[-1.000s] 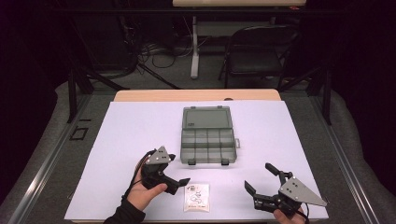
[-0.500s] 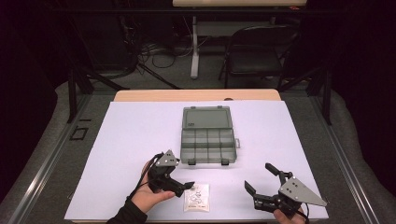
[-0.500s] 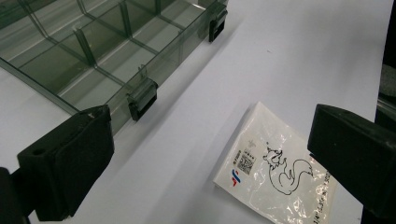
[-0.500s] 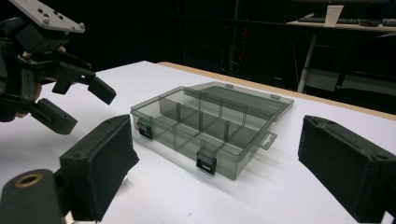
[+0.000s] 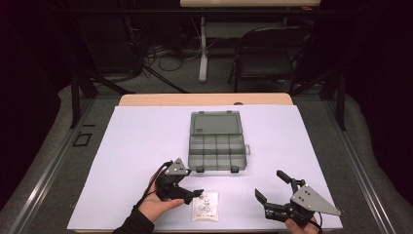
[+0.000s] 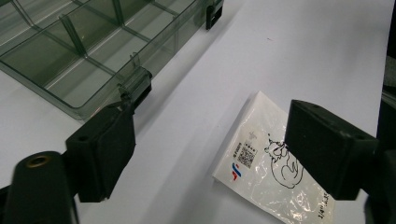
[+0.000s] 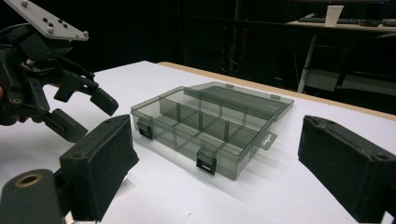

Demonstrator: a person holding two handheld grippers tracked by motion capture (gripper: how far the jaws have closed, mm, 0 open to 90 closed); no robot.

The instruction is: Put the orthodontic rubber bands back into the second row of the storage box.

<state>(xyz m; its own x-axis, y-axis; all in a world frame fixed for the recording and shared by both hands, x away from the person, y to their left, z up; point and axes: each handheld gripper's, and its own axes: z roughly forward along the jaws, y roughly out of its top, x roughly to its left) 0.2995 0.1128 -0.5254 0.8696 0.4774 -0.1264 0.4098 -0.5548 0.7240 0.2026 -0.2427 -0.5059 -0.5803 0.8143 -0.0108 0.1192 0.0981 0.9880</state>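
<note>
Both tools gape empty: left tool point(image 5: 194, 193) beside the packet point(image 5: 205, 206), right tool point(image 5: 272, 193) apart

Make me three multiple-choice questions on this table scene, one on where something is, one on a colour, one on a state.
1. Where does the small plastic bag lie?
A. Inside the organizer box
B. On the white table cover, nearer the person than the box
C. On the chair

2. What colour is the organizer box?
A. Smoky translucent grey
B. Bright red
C. Solid white

3. How is the left gripper?
A. Shut on the bag
B. Shut on the box's latch
C. Open, holding nothing

Answers: 1 B, high view shows it below the box; 2 A, dividers show through its walls; 3 C, left gripper view shows its jaws apart above the bag.
</note>
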